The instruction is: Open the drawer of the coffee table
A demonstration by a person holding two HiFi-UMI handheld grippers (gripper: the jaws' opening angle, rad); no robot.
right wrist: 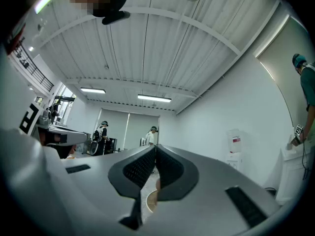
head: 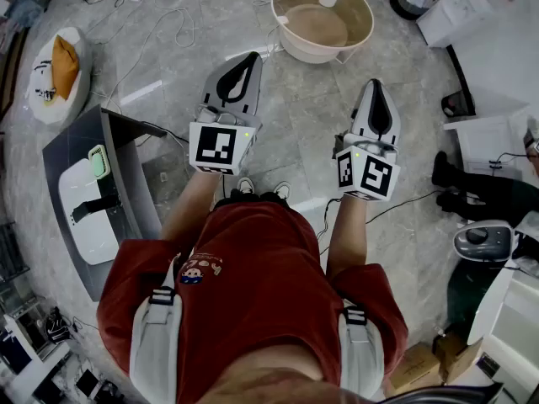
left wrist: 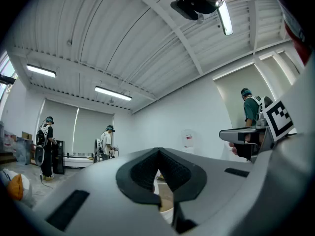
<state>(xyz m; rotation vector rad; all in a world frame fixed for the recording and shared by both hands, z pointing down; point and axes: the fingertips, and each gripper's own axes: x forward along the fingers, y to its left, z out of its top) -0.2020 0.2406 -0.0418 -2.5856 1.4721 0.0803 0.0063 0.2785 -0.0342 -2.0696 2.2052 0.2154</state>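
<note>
The left gripper (head: 251, 59) and right gripper (head: 376, 85) are hovering with fingers pressed together, empty; unopened, they could glance off the coffee table (head: 320, 55) drawer.

This is a big open indoor hall set up as a recording lab, not a home. It has a white ribbed ceiling (left wrist: 147, 48) on beams with strip lights (left wrist: 113, 93), bare white walls (left wrist: 197, 117), and a polished stone-tile floor (head: 312, 124) with loose cables (head: 156, 36) trailing across it. Several people (left wrist: 47, 144) in caps and strapped-on harnesses stand at separate stations. A water dispenser (right wrist: 235, 149) stands against a wall. Cardboard boxes (head: 417, 367) sit on the floor, and odd household pieces such as a round beige tub (head: 296, 50) are scattered about.
</note>
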